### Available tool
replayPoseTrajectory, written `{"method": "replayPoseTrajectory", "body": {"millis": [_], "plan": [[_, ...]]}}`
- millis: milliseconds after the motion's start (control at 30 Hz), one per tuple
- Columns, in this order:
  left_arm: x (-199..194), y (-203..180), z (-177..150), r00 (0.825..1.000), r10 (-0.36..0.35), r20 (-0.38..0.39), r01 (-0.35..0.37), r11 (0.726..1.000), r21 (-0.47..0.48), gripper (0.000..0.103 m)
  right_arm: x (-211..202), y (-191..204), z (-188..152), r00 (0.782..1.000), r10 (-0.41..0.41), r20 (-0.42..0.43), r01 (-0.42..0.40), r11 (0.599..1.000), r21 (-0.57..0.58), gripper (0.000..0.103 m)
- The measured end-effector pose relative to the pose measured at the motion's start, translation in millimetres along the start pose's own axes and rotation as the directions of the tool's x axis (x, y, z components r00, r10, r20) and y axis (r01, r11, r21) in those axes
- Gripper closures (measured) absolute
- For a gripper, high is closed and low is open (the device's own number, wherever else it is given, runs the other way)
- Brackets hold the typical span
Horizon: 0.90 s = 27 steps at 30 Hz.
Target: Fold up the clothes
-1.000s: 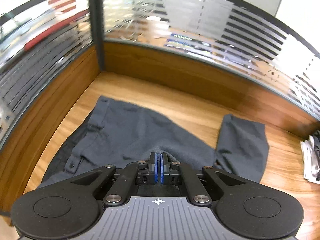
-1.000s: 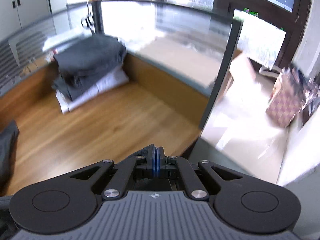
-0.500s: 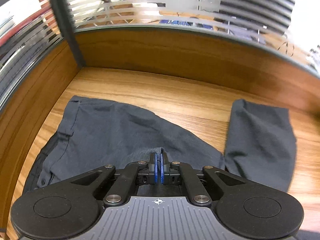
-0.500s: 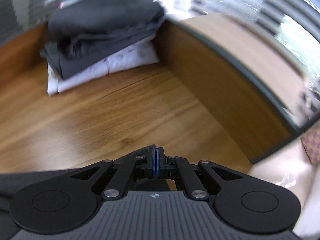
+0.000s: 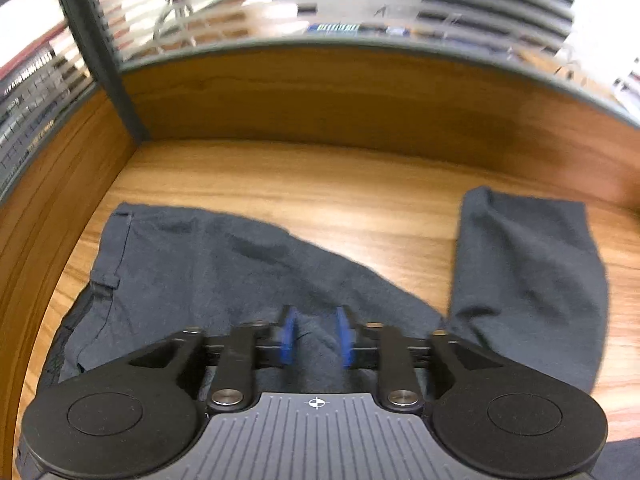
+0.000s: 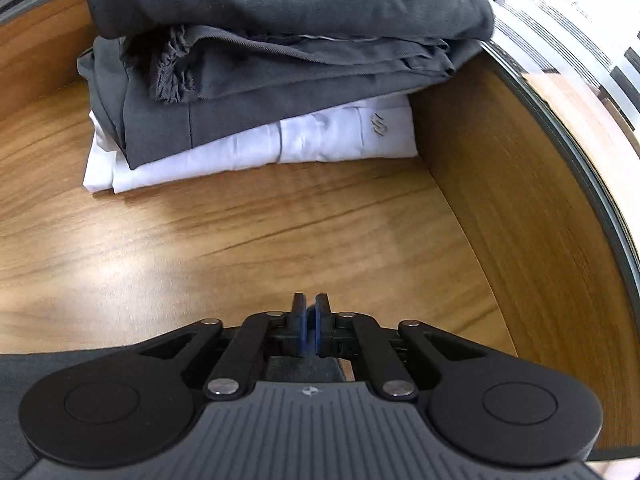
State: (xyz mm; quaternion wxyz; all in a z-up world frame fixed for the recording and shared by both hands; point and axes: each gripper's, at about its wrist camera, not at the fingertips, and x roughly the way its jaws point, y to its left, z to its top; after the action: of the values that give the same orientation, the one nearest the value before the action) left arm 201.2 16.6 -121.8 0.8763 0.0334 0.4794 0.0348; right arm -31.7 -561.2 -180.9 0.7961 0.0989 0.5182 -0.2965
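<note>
Trousers (image 5: 224, 276), dark grey, lie on the bench (image 5: 320, 192) in front of the left gripper (image 5: 316, 340), waistband to the left, one leg bent upward at the right side. The cloth is partly spread but has wrinkles, and no clean fold is visible yet.

Left gripper has its blue pads apart, with a ridge of the cloth between them; I cannot tell if the pads touch it. Right gripper (image 6: 310, 330) has its pads almost pressed together, only a thin gap, and dark cloth shows just under it; if it really pinches this cloth, I cannot tell.

Approx. progress: on the right side of the bench there is already a stack (image 6: 272, 60) of folded clothes, grey pieces on top of a white one (image 6: 280, 148), so some items seem finished. The trousers, I think, are at an early step: legs must be put together, then folded in half etc., then moved to the stack.
</note>
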Motion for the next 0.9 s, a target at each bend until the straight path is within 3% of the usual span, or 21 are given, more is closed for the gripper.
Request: {"method": "replayPoseTrajectory", "body": {"millis": [33,100,300,400,633,767,900], "plan": [[-6.7,1.1,-1.4,1.000,-0.010,0.005,0.010,1.000,0.004,0.057,-2.4,-0.9,0.7,1.000,0.005,0.006,-0.005,1.000,0.000,0.084],[-21.4,4.1,-5.8,0.999,-0.038,-0.002,0.038,0.999,0.016,0.057,-8.7,-4.2,0.3,1.000,0.019,0.018,-0.019,1.000,0.002,0.079],[-68.4,9.4,-32.0,0.992,-0.122,-0.029,0.124,0.989,0.077,0.050,-43.1,-35.2,-23.8,0.999,0.040,0.032,-0.041,0.998,0.047,0.073],[-84.8,12.7,-56.9,0.991,-0.125,-0.036,0.129,0.985,0.118,0.049,-57.3,-55.4,-44.8,0.998,0.049,0.028,-0.051,0.994,0.098,0.069],[-82.5,23.3,-127.5,0.980,-0.129,-0.151,0.152,0.977,0.152,0.049,-59.7,-83.7,-111.5,0.997,0.059,-0.039,-0.049,0.973,0.226,0.065],[-81.6,23.7,-163.1,0.966,-0.163,-0.202,0.203,0.959,0.199,0.049,-57.4,-89.3,-141.4,0.994,0.092,-0.063,-0.070,0.954,0.293,0.062],[-80.3,17.0,-190.6,0.946,-0.211,-0.248,0.279,0.917,0.284,0.049,-53.2,-88.9,-157.8,0.990,0.103,-0.094,-0.072,0.953,0.294,0.059]]}}
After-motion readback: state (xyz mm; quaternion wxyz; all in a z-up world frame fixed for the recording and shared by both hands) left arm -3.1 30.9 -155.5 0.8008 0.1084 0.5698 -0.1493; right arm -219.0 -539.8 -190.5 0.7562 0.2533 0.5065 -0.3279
